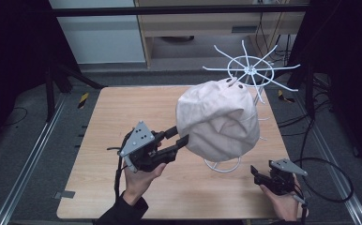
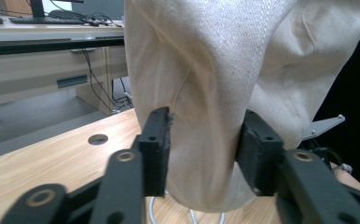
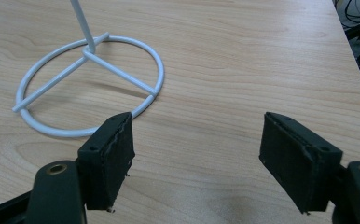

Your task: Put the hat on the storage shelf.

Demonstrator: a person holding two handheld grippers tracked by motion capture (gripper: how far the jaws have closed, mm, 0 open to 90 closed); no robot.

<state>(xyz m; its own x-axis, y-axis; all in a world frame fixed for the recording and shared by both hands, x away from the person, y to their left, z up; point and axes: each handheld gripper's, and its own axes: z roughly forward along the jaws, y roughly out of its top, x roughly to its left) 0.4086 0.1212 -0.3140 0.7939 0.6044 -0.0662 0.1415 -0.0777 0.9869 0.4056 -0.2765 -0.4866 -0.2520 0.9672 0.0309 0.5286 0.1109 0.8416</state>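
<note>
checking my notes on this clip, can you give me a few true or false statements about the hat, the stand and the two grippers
1. The left gripper has its jaws on a fold of the hat. True.
2. The right gripper is holding the stand's round base. False: its jaws are open with nothing between them, above the table beside the base.
3. The hat is cream coloured. True.
4. The hat lies flat on the table. False: it is up off the wood, in front of the white wire stand.
5. The stand is black. False: it is white.
</note>
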